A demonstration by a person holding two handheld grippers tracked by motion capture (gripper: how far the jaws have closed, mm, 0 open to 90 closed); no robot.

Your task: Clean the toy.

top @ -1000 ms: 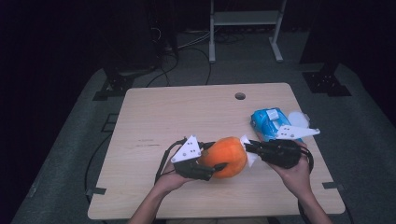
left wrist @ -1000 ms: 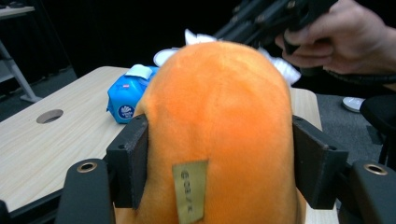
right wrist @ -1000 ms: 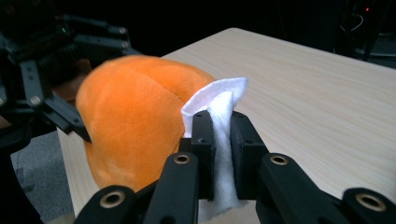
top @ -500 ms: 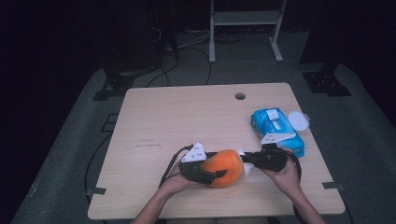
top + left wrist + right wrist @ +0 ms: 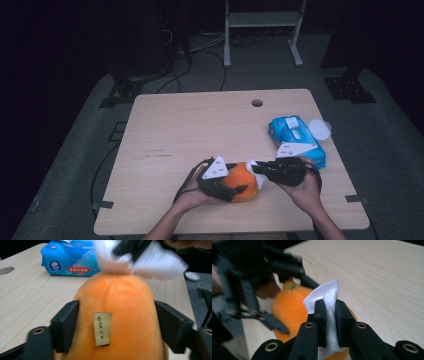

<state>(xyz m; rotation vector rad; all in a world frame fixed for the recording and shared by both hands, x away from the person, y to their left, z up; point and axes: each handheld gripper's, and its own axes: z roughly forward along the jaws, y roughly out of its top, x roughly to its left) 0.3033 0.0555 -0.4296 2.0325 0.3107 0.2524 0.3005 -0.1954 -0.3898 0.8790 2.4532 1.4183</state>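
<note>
Orange plush toy (image 5: pixel 241 182) near front edge of the counter (image 5: pixel 200 125), resting on the wood between the two hands. In the left gripper view same plush (image 5: pixel 117 315) close up, beige sewn tag (image 5: pixel 102 328) facing the camera.

Far left: left hand (image 5: pixel 192 197) coming in from the bottom, holding left gripper (image 5: pixel 239 183), grey three-cornered plate on top. Fingers (image 5: pixel 65 328) on either side of the plush, flanking its sides, just been opening; contact looks loose, whether pads press or merely touch cannot be told for sure.

Middle: white tissue (image 5: pixel 254 168) touching upper right side of the plush. In the left gripper view white tissue blurred at the plush's top.

Right of that: right gripper (image 5: pixel 260 171) held by right hand (image 5: pixel 305 187), pointing left toward the plush. Fingers (image 5: pixel 320 317) clamped tight on the tissue (image 5: pixel 327 296), folded sheet sticking up between them, orange plush right behind.

Farther right, well apart from the plush: blue wipes pack (image 5: pixel 296 140) flat on the counter, white round lid (image 5: pixel 319 130) just beside it at counter's right edge. Small round hole (image 5: pixel 257 103) in the counter near far edge.
</note>
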